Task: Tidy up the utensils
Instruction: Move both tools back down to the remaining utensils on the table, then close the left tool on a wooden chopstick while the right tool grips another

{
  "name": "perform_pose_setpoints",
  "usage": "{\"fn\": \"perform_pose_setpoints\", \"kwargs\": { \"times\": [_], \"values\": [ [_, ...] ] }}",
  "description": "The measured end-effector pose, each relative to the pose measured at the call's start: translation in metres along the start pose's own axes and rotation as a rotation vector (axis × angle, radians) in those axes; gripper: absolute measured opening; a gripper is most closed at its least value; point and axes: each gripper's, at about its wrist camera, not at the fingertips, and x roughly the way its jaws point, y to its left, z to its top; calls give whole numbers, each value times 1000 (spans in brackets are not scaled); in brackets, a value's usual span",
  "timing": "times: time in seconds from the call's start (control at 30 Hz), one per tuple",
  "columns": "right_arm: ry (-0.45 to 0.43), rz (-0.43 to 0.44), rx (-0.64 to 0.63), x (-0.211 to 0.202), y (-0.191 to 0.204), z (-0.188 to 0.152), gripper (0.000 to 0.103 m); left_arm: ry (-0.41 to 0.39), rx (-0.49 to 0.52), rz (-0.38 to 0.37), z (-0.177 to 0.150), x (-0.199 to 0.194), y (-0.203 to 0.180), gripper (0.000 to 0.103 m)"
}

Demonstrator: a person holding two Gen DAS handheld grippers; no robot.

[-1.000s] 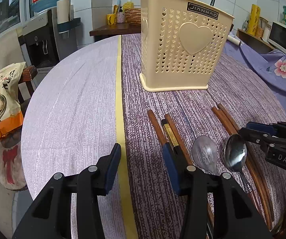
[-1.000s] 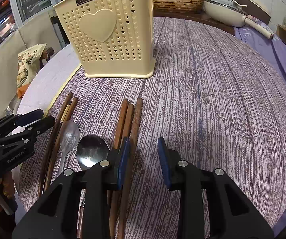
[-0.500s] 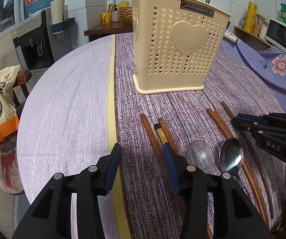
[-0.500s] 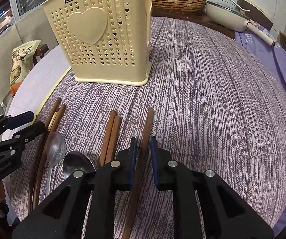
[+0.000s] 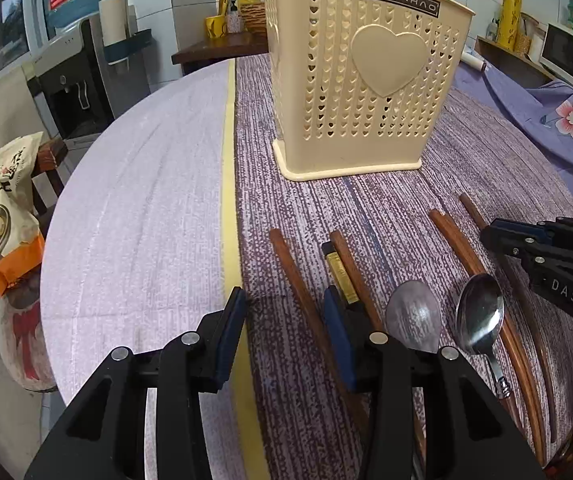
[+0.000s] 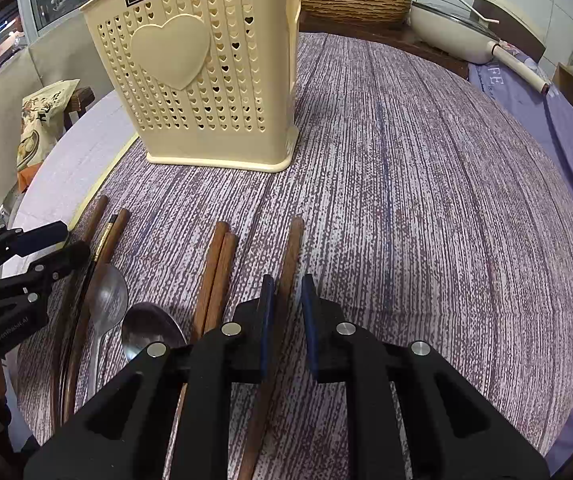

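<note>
A cream perforated utensil basket [image 5: 366, 80] with a heart on its side stands upright on the round table; it also shows in the right wrist view [image 6: 206, 76]. Brown chopsticks [image 5: 298, 284], a black chopstick [image 5: 340, 272] and two steel spoons [image 5: 480, 312] lie in a row in front of it. My left gripper [image 5: 284, 334] is open, low over the leftmost chopsticks. My right gripper [image 6: 286, 320] is shut on a brown chopstick [image 6: 292, 248] that lies between its pads. A chopstick pair [image 6: 216, 272] and the spoons [image 6: 106, 300] lie to its left.
The table has a purple-brown woven cloth [image 6: 426, 200] and a pale lilac part [image 5: 138, 200] split by a yellow stripe. A snack bag [image 5: 2, 216] sits on a chair at left. A white pan [image 6: 458, 36] and a wicker basket [image 6: 350, 2] stand behind the table.
My right gripper has closed onto the rightmost chopstick, which has slid away from the other two. My left gripper has moved slightly forward and stays open.
</note>
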Motion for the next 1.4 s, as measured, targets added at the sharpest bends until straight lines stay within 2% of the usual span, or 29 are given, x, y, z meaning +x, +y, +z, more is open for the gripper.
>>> {"fn": "perform_pose_setpoints", "kwargs": {
  "times": [0.2,0.47,0.63,0.77,1.03,1.17,1.23,1.3,1.4],
  "values": [
    [-12,-14,20,6,5,9,15,-8,-11,9,7,6,-5,38],
    [-42,-47,46,6,8,6,15,-38,-82,34,4,4,-3,27],
    [-59,-52,59,6,8,3,15,-36,-129,51,4,4,-3,26],
    [-61,-59,58,5,10,1,15,-18,-112,97,7,5,-11,27],
    [-67,-57,63,5,11,-1,15,-21,-139,125,8,6,-13,26],
    [-71,-56,71,5,8,-1,14,-22,-128,121,9,6,-15,19],
    [-75,-55,83,4,5,0,9,-22,-123,117,9,6,-16,16],
    [-76,-41,95,4,2,0,9,-23,-120,115,9,7,-17,9],
    [-80,-35,104,4,0,1,8,-24,-123,110,10,7,-17,9]
  ]
}}
